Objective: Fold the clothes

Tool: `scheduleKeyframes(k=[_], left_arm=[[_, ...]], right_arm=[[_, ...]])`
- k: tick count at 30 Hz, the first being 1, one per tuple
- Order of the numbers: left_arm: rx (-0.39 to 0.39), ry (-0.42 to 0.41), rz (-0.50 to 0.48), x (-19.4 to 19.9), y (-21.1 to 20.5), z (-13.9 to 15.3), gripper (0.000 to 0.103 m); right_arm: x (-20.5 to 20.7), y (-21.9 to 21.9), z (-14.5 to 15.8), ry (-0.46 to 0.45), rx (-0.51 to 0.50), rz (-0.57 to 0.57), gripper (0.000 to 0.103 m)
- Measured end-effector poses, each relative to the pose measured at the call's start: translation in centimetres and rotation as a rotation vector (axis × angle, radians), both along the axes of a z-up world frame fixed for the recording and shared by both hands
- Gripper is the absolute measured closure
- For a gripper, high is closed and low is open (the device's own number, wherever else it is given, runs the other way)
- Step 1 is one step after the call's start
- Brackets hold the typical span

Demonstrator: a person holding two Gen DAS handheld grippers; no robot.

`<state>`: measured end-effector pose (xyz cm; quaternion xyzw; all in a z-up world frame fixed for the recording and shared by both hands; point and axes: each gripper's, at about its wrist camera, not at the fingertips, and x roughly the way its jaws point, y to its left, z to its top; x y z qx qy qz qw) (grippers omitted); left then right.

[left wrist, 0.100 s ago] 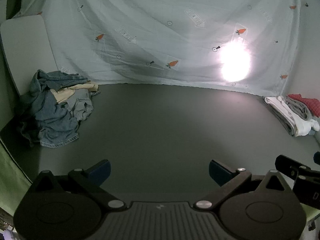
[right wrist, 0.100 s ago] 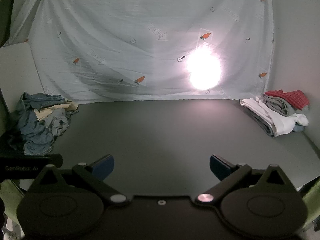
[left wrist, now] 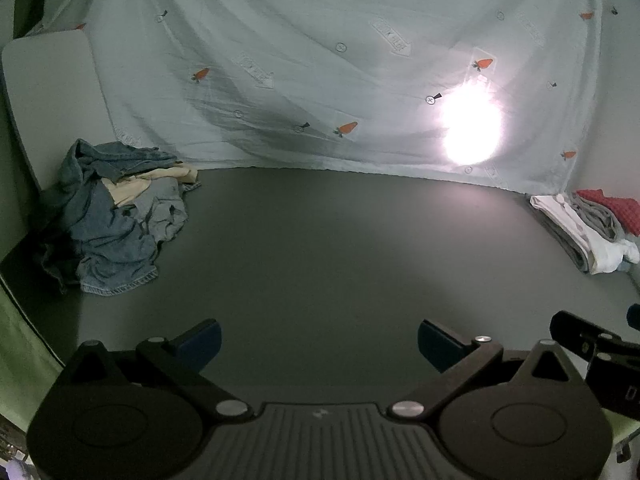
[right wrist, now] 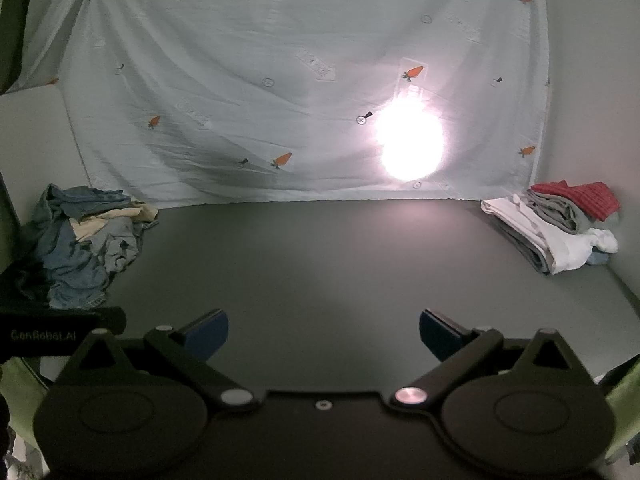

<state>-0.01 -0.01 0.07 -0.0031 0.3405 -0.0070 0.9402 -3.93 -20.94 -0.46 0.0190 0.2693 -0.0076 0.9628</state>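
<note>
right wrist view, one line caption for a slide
Open right hand-held gripper between crumpled denim pile and folded stack.

The dark table (left wrist: 320, 248) lies bare mid-way (crumpled denim pile (left wrist: 116, 220) left, folded stack (left wrist: 588, 228) right).

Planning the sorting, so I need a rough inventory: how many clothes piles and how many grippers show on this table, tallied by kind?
Crumpled denim pile: 1
Folded stack: 1
Open, empty grippers: 2, the left gripper and the right gripper
Total: 4
Single garments inside each pile cannot be counted.
</note>
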Motion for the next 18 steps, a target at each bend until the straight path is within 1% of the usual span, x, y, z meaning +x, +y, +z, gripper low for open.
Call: scheduleKeyframes(k=[5, 8, 11, 18], left_arm=[[0.004, -0.002, -0.008, 0.0, 0.0, 0.1, 0.0], [0.007, -0.004, -0.013, 0.0, 0.0, 0.2, 0.0], [0.009, -0.005, -0.018, 0.0, 0.0, 0.2, 0.0], [0.014, -0.008, -0.03, 0.0, -0.1, 0.3, 0.0]], right_arm=[[0.1, -0.1, -0.1, -0.001, -0.006, -0.008, 0.0], [0.2, 0.9, 1.0, 0.001, -0.008, -0.01, 0.0], [0.1, 1.5, 1.3, -0.001, -0.007, -0.016, 0.0], [0.4, 0.9, 0.7, -0.008, 0.002, -0.023, 0.0]])
